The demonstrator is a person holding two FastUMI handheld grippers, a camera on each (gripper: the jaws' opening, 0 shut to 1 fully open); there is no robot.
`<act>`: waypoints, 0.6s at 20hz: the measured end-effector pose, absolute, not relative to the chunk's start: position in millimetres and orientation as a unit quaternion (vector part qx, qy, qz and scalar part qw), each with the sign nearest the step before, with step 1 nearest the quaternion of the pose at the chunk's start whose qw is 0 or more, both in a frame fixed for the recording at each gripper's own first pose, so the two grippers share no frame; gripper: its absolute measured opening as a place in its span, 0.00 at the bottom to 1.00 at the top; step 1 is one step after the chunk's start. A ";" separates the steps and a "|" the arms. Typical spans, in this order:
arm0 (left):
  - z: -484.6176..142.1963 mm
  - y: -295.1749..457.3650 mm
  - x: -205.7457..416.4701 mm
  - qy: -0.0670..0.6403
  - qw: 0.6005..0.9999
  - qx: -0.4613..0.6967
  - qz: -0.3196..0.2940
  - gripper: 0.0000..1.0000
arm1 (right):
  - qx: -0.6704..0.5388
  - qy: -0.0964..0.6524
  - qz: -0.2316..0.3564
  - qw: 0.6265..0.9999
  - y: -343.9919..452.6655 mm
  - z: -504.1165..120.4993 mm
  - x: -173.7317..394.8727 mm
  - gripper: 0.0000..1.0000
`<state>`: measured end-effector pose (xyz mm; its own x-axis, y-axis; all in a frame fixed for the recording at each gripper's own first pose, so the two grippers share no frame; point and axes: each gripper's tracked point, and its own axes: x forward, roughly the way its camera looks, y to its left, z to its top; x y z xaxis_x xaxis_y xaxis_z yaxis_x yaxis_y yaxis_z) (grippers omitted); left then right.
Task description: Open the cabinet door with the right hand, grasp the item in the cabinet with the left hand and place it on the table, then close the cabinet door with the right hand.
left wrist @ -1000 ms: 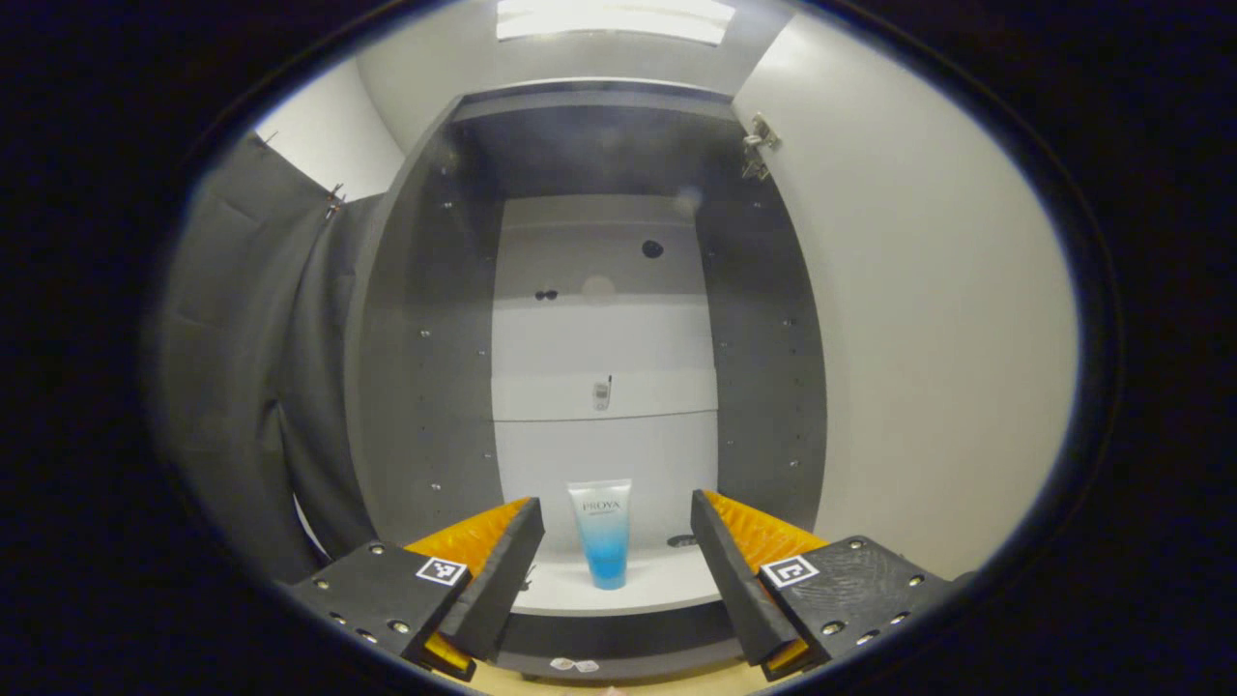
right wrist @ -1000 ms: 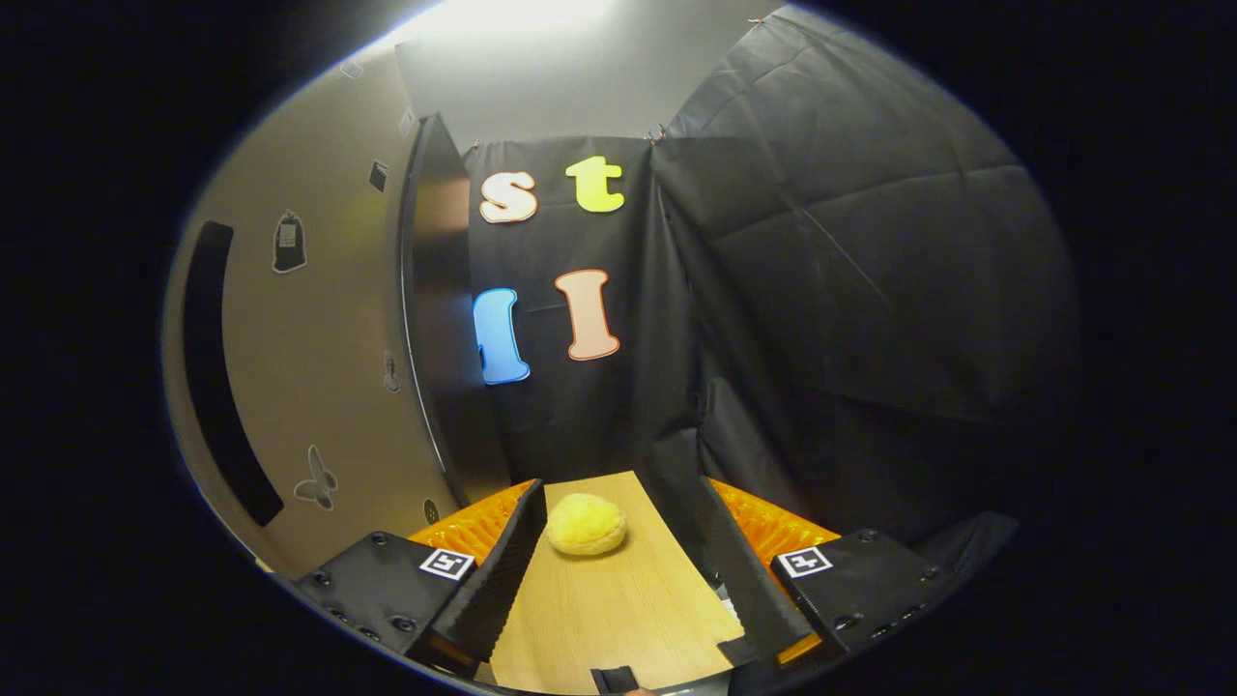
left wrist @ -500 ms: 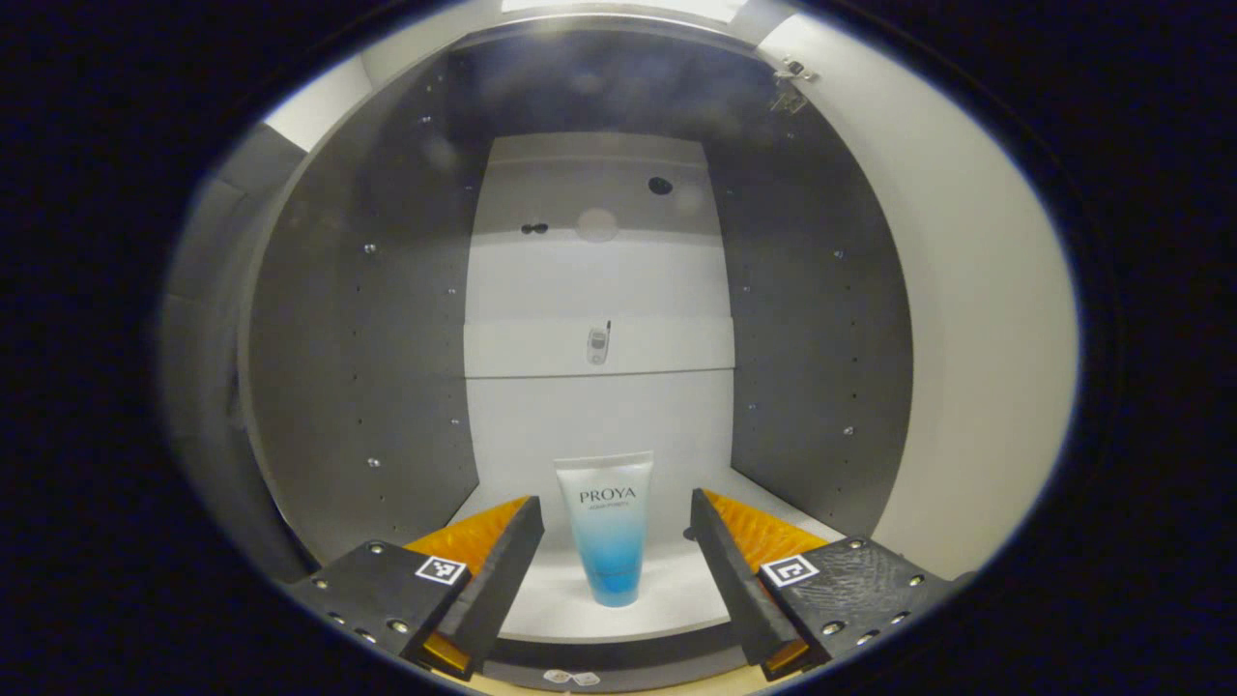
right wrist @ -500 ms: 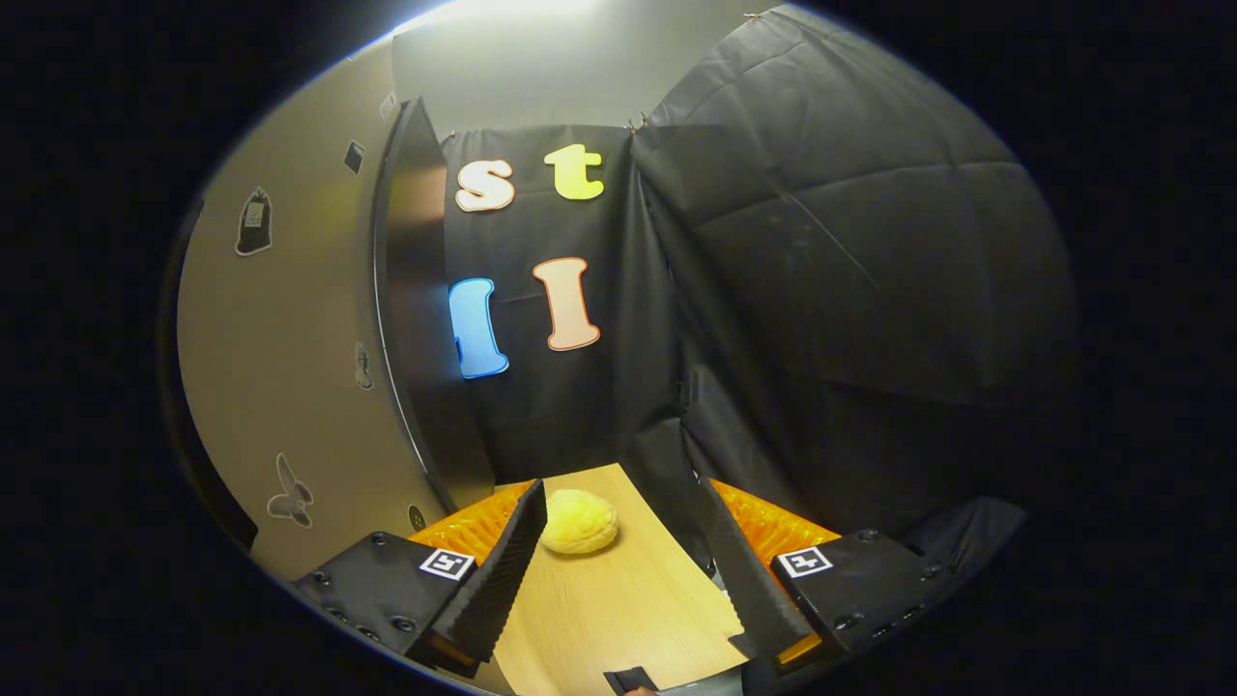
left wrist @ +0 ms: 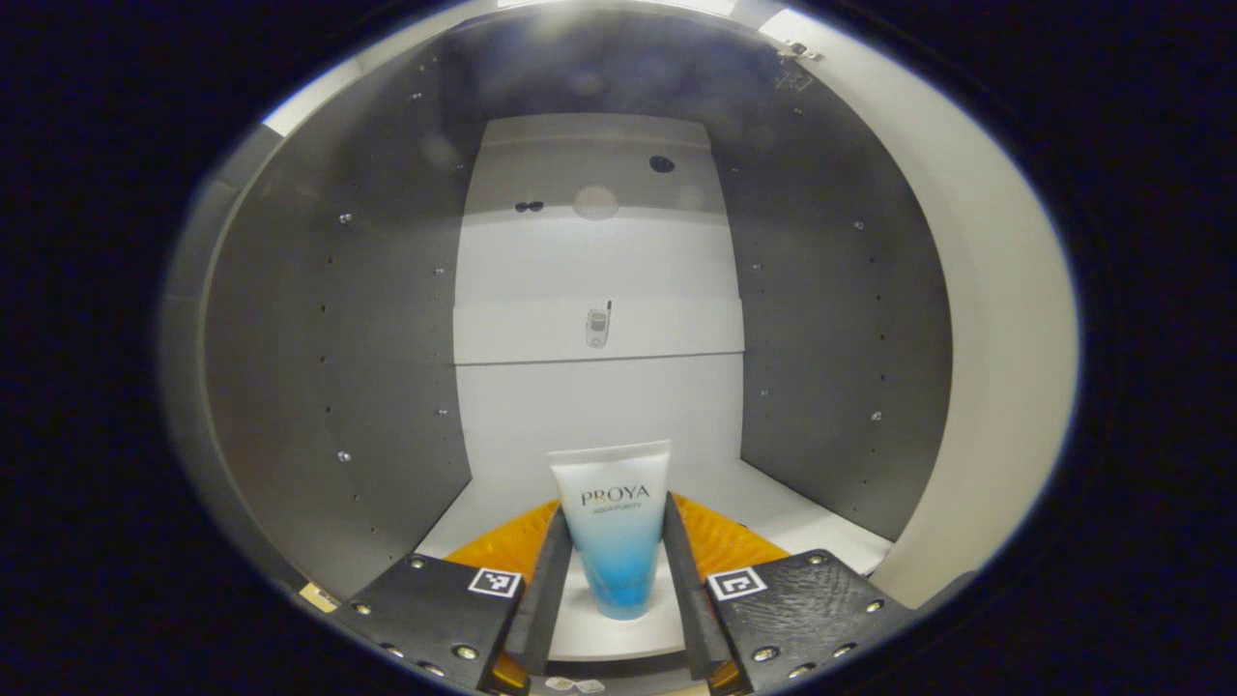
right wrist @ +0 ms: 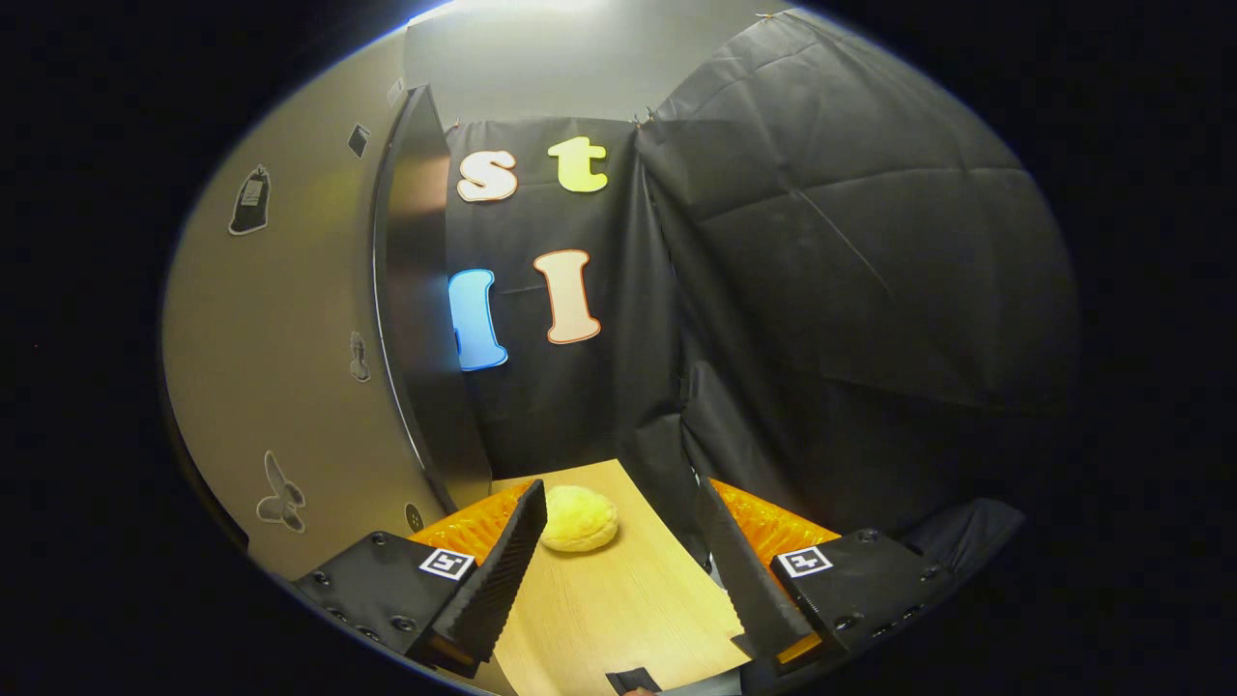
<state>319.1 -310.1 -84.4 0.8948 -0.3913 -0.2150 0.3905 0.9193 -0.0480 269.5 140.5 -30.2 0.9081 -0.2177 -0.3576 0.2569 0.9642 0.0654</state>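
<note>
A white-to-blue cosmetic tube [left wrist: 613, 522] stands upright, cap down, on the white cabinet floor [left wrist: 783, 507] inside the open cabinet. My left gripper [left wrist: 615, 509] reaches into the cabinet and both fingers [left wrist: 547, 590] press the tube's sides, so it is shut on the tube. The open cabinet door [left wrist: 995, 319] stands at the right in the left gripper view, and the door [right wrist: 290, 367] is at the left in the right gripper view. My right gripper [right wrist: 619, 488] hovers open over the wooden table [right wrist: 618, 609], holding nothing, to the right of the door.
A yellow rounded sponge-like lump [right wrist: 578, 519] lies on the table just ahead of my right gripper's left finger. Grey cabinet side walls [left wrist: 367, 338] close in on both sides of the tube. Black cloth [right wrist: 850, 290] hangs behind and right of the table.
My left gripper pushed deeper into the cabinet and its fingers closed from wide apart onto the tube. The right gripper has barely moved and stays open.
</note>
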 end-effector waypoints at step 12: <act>-60.3 -288.3 281.6 0.092 0.975 -0.008 -0.200 0.49 | 0.056 0.174 -0.086 0.979 146.6 -28.3 272.1 0.93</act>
<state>281.6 -288.3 -60.3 0.9030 -0.3916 -0.1771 0.3887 0.9199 -0.0518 272.1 146.6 -28.3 0.9244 -0.1487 -0.3513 0.1875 0.9791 0.0788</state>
